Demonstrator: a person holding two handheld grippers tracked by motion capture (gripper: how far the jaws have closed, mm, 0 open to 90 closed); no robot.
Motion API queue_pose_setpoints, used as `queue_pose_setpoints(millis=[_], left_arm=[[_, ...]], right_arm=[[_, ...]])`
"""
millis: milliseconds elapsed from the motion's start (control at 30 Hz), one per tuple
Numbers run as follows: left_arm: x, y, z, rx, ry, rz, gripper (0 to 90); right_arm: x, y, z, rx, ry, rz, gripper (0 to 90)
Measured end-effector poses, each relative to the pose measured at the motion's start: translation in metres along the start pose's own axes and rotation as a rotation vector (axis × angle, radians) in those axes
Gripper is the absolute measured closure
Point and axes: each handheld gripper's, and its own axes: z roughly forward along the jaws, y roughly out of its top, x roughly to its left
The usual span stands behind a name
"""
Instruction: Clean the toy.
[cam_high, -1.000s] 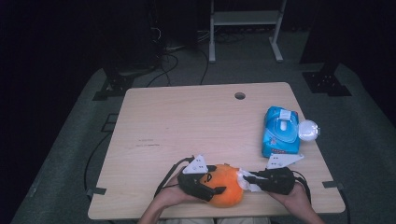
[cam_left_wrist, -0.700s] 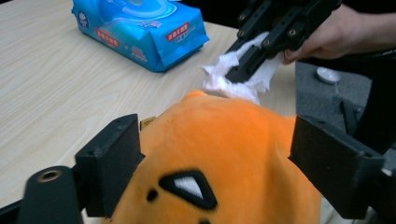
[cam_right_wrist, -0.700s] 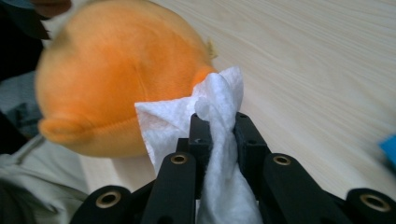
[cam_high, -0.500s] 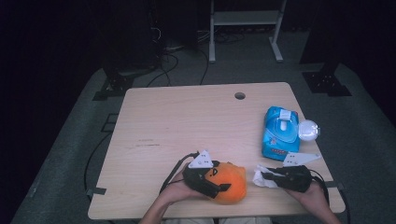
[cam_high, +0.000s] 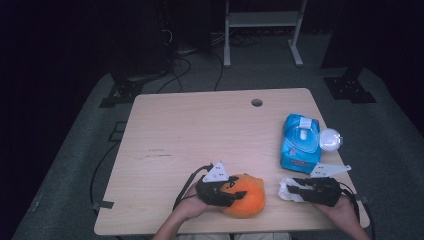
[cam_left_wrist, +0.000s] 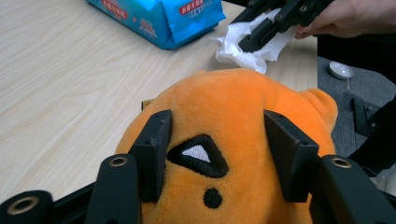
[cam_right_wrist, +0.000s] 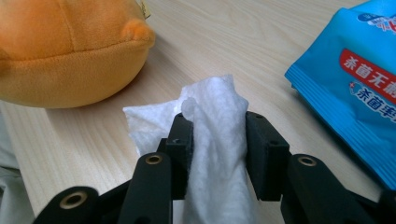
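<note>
Pinning the orange plush toy (cam_left_wrist: 233, 135) between closed-in jaws, the left claw (cam_left_wrist: 219, 154) steadies it on the desk (cam_high: 200, 130) for wiping. Off to its right, the right claw (cam_right_wrist: 217, 154) has been loosening around a crumpled white wipe (cam_right_wrist: 210, 140), apparently regripping.

Plush toy's (cam_left_wrist: 233, 140) underside — hidden, cropped

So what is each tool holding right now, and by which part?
The left tool clamps the orange plush toy across its face. The right tool has the crumpled white wipe between its jaws at the wipe's middle.
</note>
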Motion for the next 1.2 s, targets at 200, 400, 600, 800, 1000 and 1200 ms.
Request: queue_pose_setpoints(millis=[200, 400, 600, 800, 1000, 1200], left_arm=[[-0.002, -0.001, -0.001, -0.016, 0.002, 0.002, 47.6], [-0.005, -0.004, -0.003, -0.024, 0.008, 0.016, 47.0], [-0.010, -0.010, -0.004, -0.022, 0.015, 0.024, 46.3], [-0.013, -0.019, -0.011, -0.014, 0.008, 0.021, 46.2], [-0.019, -0.014, -0.018, -0.015, -0.010, 0.026, 33.9], [-0.009, -0.013, -0.019, 0.058, 0.034, -0.057, 13.1]], right_arm=[[-0.001, 0.000, 0.002, -0.014, 0.043, 0.034, 71.3], [0.011, 0.016, 0.002, -0.097, 0.116, 0.060, 78.9], [0.049, 0.054, 0.018, -0.204, 0.278, 0.013, 79.2], [0.056, 0.056, 0.043, -0.132, 0.234, -0.010, 79.7], [0.050, 0.047, 0.036, -0.094, 0.183, -0.009, 80.1], [0.058, 0.046, 0.030, -0.085, 0.201, -0.055, 80.1]])
